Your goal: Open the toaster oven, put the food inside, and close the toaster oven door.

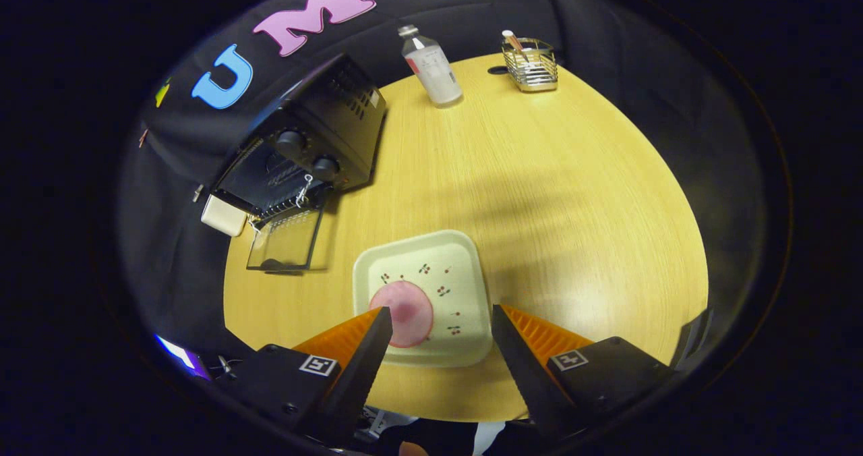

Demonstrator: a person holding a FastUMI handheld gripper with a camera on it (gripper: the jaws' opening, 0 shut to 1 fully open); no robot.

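The gripper (441, 321) sits closest to the lens, its two fingers spread wide with nothing clasped between them, hovering above the near part of a round wooden table (573, 193). Between and just ahead of the fingertips lies a pale square plate (458, 267) with rounded corners and small red-and-green sprigs printed on it; it rests flat on the table, its near edge reaching between the fingers. On the plate's near-left part lies the food (404, 311), a round pink slice lying flat, partly hidden behind the left finger's tip. Well beyond the fingers and off to the left stands the black toaster oven (323, 122) at the table's edge, against the booth's dark cloth wall. Its long axis runs along the table's left rim, and its front, with two round knobs (307, 154), faces toward the gripper's side. The oven's glass door (284, 240) is already swung down and open, lying out flat over the table with the dark cavity showing behind it. At the far side of the table a clear bottle (431, 68) with a pale cap stands apart from the oven, and to its right stands a small wire basket (531, 66) holding a stick-like item.
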